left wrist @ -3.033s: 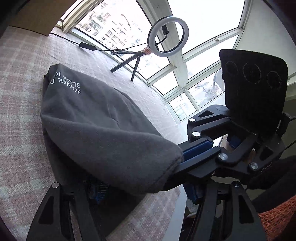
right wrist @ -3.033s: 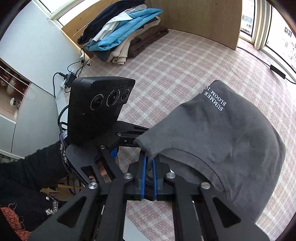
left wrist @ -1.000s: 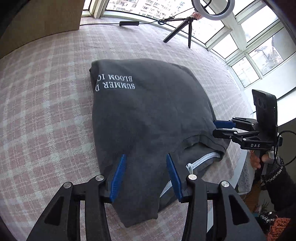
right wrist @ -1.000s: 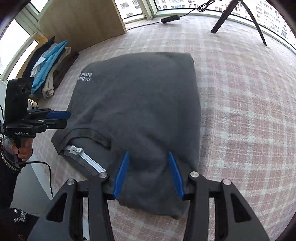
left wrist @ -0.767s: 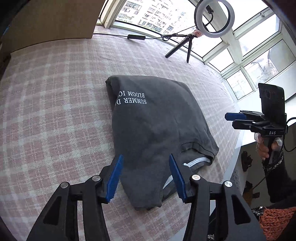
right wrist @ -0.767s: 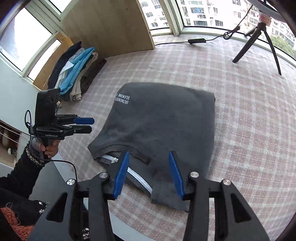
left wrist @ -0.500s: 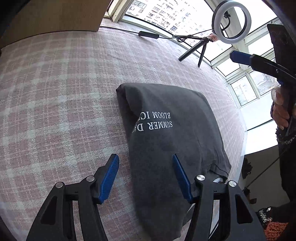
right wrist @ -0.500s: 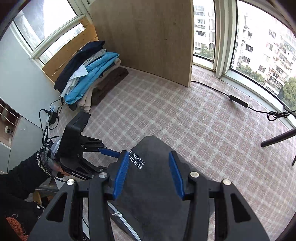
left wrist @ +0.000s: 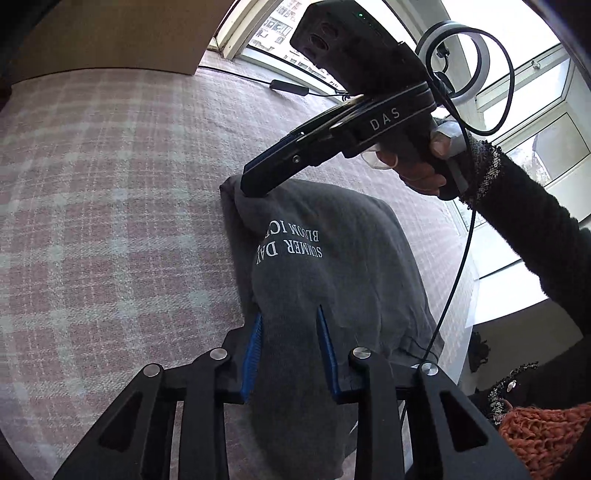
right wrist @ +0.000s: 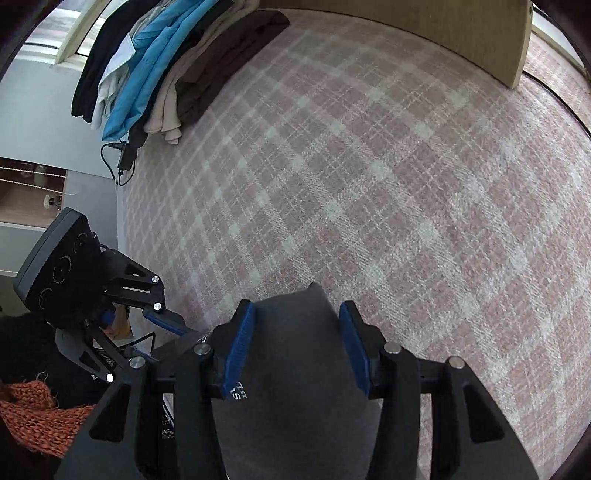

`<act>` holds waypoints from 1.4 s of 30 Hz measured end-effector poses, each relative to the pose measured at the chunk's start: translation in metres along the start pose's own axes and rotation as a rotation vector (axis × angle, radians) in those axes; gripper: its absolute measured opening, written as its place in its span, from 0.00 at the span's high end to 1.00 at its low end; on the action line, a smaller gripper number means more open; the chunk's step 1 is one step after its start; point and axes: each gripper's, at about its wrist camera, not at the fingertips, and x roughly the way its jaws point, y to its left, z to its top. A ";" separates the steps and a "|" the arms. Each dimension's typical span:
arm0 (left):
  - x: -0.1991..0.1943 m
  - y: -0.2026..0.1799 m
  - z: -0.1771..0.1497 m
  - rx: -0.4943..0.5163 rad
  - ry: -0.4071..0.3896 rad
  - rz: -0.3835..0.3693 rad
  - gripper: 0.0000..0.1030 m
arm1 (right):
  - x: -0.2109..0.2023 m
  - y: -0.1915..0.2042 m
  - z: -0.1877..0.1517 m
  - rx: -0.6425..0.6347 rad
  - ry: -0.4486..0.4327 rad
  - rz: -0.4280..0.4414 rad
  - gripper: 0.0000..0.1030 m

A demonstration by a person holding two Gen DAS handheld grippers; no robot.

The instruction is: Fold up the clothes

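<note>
A folded dark grey sweatshirt [left wrist: 332, 258] with white lettering lies on the pink plaid cover [left wrist: 92, 221]. My left gripper [left wrist: 290, 332] stands at its near left edge, blue fingers drawn in against a raised bulge of the cloth. My right gripper [left wrist: 255, 181], held by a hand in a black sleeve, touches the sweatshirt's far corner with its tip. In the right wrist view the right gripper [right wrist: 295, 332] is open, with that end of the sweatshirt [right wrist: 295, 387] between its fingers. The left gripper [right wrist: 173, 323] shows at the lower left there.
A pile of folded clothes [right wrist: 166, 66] lies at the cover's far corner beside a wooden board [right wrist: 443, 33]. A ring light on a tripod [left wrist: 458, 62] and a cable with an adapter [left wrist: 288, 86] stand by the windows. The cover's edge runs close on the person's side.
Both grippers dropped from above down onto the sweatshirt. The left fingers narrowed around its near edge; the right gripper swung over to the far corner, staying open.
</note>
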 end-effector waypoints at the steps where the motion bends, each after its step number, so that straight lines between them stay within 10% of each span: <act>1: 0.000 -0.001 -0.001 0.004 -0.002 0.003 0.81 | 0.003 0.000 0.000 -0.012 0.000 -0.009 0.63; 3: -0.001 -0.004 -0.003 0.011 -0.007 0.008 0.84 | 0.003 -0.001 -0.003 -0.001 -0.018 -0.023 0.83; 7: 0.008 -0.009 -0.011 0.028 0.016 0.045 0.83 | 0.001 -0.006 -0.011 0.038 -0.093 -0.083 0.91; 14: -0.021 -0.008 0.002 0.007 0.005 0.055 0.82 | -0.067 0.017 -0.055 0.136 -0.390 -0.126 0.64; 20: -0.005 -0.005 0.035 0.037 0.016 0.078 0.61 | -0.110 0.017 -0.137 0.263 -0.567 -0.228 0.68; 26: 0.019 0.002 0.020 -0.036 0.087 0.060 0.90 | -0.070 0.016 -0.142 0.293 -0.517 -0.207 0.75; 31: 0.013 -0.006 0.012 -0.020 0.103 0.064 0.88 | -0.027 0.018 -0.126 0.251 -0.377 -0.315 0.78; 35: -0.007 0.012 0.039 -0.044 0.028 0.087 0.74 | -0.053 0.036 -0.118 0.222 -0.491 -0.259 0.78; 42: 0.008 0.047 0.087 0.225 0.098 0.238 0.74 | -0.020 0.076 -0.070 0.237 -0.423 -0.312 0.68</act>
